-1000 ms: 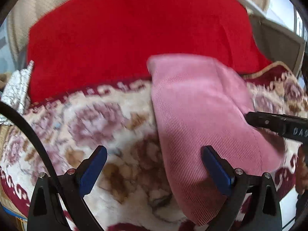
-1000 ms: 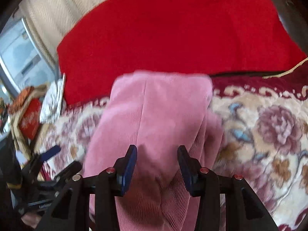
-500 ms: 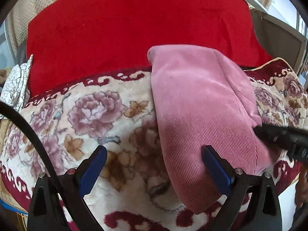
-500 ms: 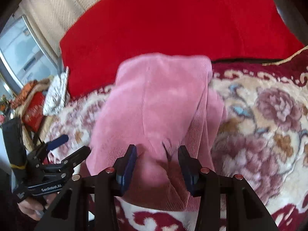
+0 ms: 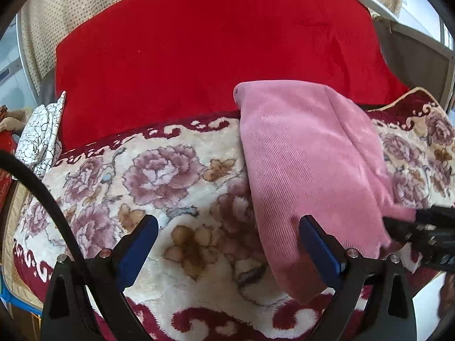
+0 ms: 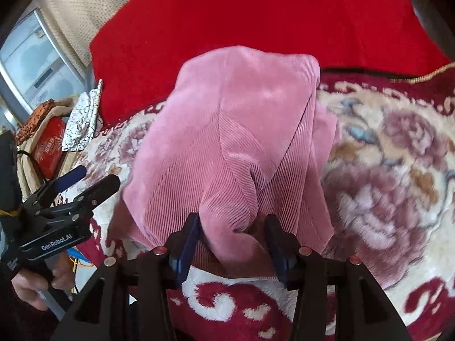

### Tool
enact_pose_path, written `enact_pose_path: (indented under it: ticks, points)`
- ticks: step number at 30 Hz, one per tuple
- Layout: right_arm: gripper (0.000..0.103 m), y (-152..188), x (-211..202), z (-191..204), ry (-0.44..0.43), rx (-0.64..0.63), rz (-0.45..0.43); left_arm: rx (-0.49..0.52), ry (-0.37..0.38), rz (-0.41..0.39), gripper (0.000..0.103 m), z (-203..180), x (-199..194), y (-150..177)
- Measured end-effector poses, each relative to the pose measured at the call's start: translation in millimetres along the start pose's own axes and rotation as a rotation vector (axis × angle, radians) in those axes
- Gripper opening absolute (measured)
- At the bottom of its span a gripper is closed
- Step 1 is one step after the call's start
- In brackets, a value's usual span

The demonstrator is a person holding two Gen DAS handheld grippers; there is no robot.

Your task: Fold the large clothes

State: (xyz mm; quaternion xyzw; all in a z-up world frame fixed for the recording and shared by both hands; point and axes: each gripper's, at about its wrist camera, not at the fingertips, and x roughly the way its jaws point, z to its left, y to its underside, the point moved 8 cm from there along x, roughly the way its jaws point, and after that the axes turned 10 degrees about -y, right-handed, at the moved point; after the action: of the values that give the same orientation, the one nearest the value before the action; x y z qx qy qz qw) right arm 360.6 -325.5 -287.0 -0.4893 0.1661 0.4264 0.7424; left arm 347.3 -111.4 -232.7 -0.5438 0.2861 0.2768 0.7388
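Observation:
A pink corduroy garment (image 5: 307, 156) lies folded in a long strip on a floral plush blanket (image 5: 148, 176); it also shows in the right wrist view (image 6: 233, 147). My left gripper (image 5: 227, 250) is open and empty, its right finger over the garment's near left edge. My right gripper (image 6: 231, 236) is part open with a fold of the garment's near end between its jaws; the blue pads stand apart from the cloth. The right gripper shows at the right edge of the left wrist view (image 5: 421, 233), and the left gripper shows in the right wrist view (image 6: 82, 187).
A red blanket (image 5: 213, 51) covers the back behind the floral blanket. A white crackle-pattern cloth (image 5: 39, 139) and a red box (image 6: 48, 147) sit at the left. The floral blanket's near edge drops off below the grippers.
Both grippers have drawn back toward the near edge. The garment has settled flat on the blanket, and the right gripper's jaws have widened a little around its near end.

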Motion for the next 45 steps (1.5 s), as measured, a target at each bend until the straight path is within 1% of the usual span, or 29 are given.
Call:
enact_pose_path:
  ticks: [2, 5, 7, 10, 12, 13, 14, 15, 16, 18, 22, 24, 28, 29, 30, 31, 32, 33, 35, 37, 38, 39, 41, 43, 44, 45]
  points:
    - [0.051, -6.9, -7.3, 4.8, 0.004, -0.014, -0.008, 0.010, -0.011, -0.016, 0.100, 0.7, -1.1, -1.1]
    - [0.051, -24.0, -16.8, 9.5, 0.007, -0.040, -0.051, 0.013, -0.020, -0.033, 0.100, 1.0, -2.6, -3.7]
    - [0.051, -36.4, -19.7, 9.8, 0.019, -0.036, -0.077, 0.016, -0.024, -0.038, 0.100, 1.0, -1.7, -5.0]
    - [0.051, -53.8, -13.5, 8.2, 0.032, -0.019, -0.107, 0.026, -0.033, -0.040, 0.100, 0.6, 0.8, -5.2]
    - [0.051, -60.9, -3.3, 5.1, 0.058, -0.019, -0.122, 0.031, -0.036, -0.037, 0.100, 0.0, 3.2, -4.5]
    - [0.051, -60.6, 1.1, 2.1, 0.071, -0.020, -0.114, 0.032, -0.038, -0.035, 0.100, 0.0, 4.7, -4.0]
    - [0.052, -58.9, 15.8, -3.7, 0.084, -0.011, -0.076, 0.031, -0.038, -0.032, 0.100, 0.0, 6.0, -3.5]
    - [0.054, -56.4, 26.1, -8.3, 0.080, 0.003, -0.047, 0.032, -0.036, -0.029, 0.100, -0.2, 7.8, -3.1]
    - [0.057, -56.8, 33.4, -12.1, 0.061, 0.021, -0.045, 0.033, -0.037, -0.027, 0.100, -0.4, 9.0, -2.5]
    - [0.058, -58.0, 29.4, -13.4, 0.036, 0.042, -0.059, 0.032, -0.034, -0.025, 0.100, 0.3, 10.1, -2.0]
    - [0.058, -52.0, 10.6, -11.8, 0.021, 0.041, -0.071, 0.020, -0.025, -0.021, 0.100, 3.5, 9.3, -2.9]
    - [0.058, -44.8, -0.6, -11.2, 0.011, 0.033, -0.076, -0.003, 0.005, -0.020, 0.100, 6.7, 6.1, -4.0]
    - [0.058, -19.2, -18.6, -3.3, -0.030, 0.013, -0.084, -0.040, 0.055, -0.011, 0.099, 11.1, 5.3, -1.8]
    - [0.058, -13.9, -18.0, -2.5, -0.030, 0.006, -0.080, -0.031, 0.068, 0.014, 0.099, 8.1, 10.6, 2.9]
    - [0.058, -6.4, -13.2, -3.0, -0.029, 0.000, -0.061, -0.009, 0.085, 0.057, 0.100, 2.7, 18.6, 9.7]
    - [0.058, 0.6, -6.5, -4.6, -0.032, 0.001, -0.035, -0.014, 0.088, 0.070, 0.100, 1.9, 22.1, 13.1]
    - [0.059, 3.7, -1.9, -6.4, -0.037, 0.007, -0.021, -0.034, 0.097, 0.065, 0.100, 3.1, 21.1, 13.3]
    - [0.059, 3.8, -3.1, -6.8, -0.040, 0.011, -0.029, -0.049, 0.106, 0.067, 0.099, 4.8, 18.5, 12.7]
    - [0.059, 0.0, -8.8, -6.4, -0.057, 0.016, -0.035, -0.038, 0.112, 0.062, 0.099, 6.4, 13.3, 9.4]
    - [0.060, -7.2, -19.4, -7.1, -0.083, 0.017, -0.056, -0.034, 0.124, 0.033, 0.099, 10.1, 5.8, 2.4]
    - [0.063, -10.7, -24.6, -9.1, -0.086, 0.019, -0.073, -0.042, 0.143, 0.024, 0.099, 11.4, 3.2, -1.4]
    - [0.066, -14.1, -31.3, -12.7, -0.092, 0.025, -0.098, -0.059, 0.182, 0.023, 0.099, 12.1, 1.2, -6.2]
    - [0.080, -19.3, -42.4, -23.1, -0.120, 0.064, -0.149, -0.095, 0.251, 0.043, 0.099, 12.5, 4.4, -13.8]
    - [0.083, -23.8, -46.0, -39.6, -0.154, 0.136, -0.169, -0.131, 0.344, 0.086, 0.099, 7.6, 10.7, -17.8]
    - [0.083, -26.3, -44.5, -49.7, -0.175, 0.177, -0.164, -0.146, 0.380, 0.109, 0.099, 4.7, 15.0, -18.7]
    - [0.083, -27.3, -40.6, -60.2, -0.196, 0.222, -0.153, -0.161, 0.401, 0.139, 0.099, 2.6, 21.9, -19.2]
